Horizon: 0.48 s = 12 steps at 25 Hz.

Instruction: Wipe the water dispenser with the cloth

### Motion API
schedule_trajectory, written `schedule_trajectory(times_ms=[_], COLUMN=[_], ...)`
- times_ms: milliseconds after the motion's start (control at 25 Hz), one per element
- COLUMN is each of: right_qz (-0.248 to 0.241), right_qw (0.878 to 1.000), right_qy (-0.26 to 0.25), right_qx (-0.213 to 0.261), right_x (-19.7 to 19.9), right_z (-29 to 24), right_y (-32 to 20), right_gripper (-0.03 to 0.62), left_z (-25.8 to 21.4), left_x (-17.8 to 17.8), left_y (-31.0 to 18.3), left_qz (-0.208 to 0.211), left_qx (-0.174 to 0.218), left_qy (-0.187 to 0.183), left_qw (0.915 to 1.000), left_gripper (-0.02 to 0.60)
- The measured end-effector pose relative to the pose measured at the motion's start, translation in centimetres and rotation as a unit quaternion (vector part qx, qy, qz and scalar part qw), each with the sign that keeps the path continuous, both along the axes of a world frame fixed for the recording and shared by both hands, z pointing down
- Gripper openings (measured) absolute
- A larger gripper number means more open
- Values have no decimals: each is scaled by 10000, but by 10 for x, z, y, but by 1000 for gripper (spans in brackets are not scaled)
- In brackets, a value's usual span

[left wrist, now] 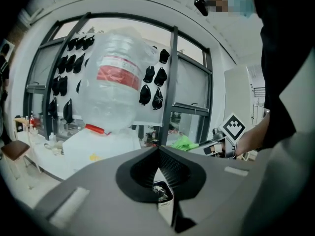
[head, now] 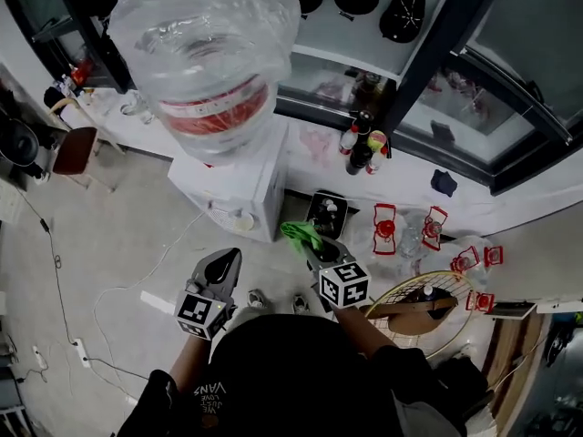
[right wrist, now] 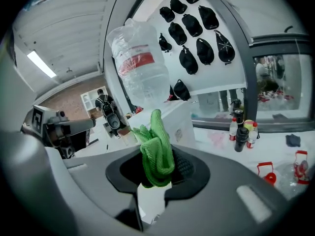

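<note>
Right gripper point(right wrist: 156, 177) clamped on a bunched green cloth point(right wrist: 156, 149), held up near a white water dispenser point(head: 232, 185).

The cloth is soft, ribbed fabric, folded in loops and standing up past the dark textured pads. The left gripper point(left wrist: 158, 154) has its jaws pressed together, empty. The boxy dispenser carries a crinkled clear plastic bottle point(head: 205, 48) with a red label band; its print is too small to read.

White print on the black shirt point(head: 211, 395), upside down from up here, looks like "VANS", the smaller lines beside it too tiny to read. Red label point(head: 217, 107) on the water bottle point(head: 205, 35): print there, but blurred, nothing legible
</note>
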State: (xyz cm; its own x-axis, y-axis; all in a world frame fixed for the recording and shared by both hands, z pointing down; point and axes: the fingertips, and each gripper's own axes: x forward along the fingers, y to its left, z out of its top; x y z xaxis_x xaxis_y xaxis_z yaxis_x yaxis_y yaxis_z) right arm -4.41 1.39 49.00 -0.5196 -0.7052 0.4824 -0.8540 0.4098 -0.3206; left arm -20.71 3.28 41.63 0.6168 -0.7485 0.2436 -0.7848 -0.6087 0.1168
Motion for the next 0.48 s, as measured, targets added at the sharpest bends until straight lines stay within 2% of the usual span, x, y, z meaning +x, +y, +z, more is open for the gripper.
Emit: schedule_trajectory(times_ms=[240,480], right_qz=[626,1192], right_qw=[9978,9890], right_qy=[-178,-850], right_qx=[109,192], right_x=[-16,-41], right_z=[8,15], right_y=[-22,-51], right_gripper=[100,100], left_z=[5,14], left_x=[-15,-22], left_y=[-24,-50], left_qz=[501,1030], left_qx=[-14,-196], left_qy=[70,34], left_qw=[9987,9945], left_gripper=[2,2])
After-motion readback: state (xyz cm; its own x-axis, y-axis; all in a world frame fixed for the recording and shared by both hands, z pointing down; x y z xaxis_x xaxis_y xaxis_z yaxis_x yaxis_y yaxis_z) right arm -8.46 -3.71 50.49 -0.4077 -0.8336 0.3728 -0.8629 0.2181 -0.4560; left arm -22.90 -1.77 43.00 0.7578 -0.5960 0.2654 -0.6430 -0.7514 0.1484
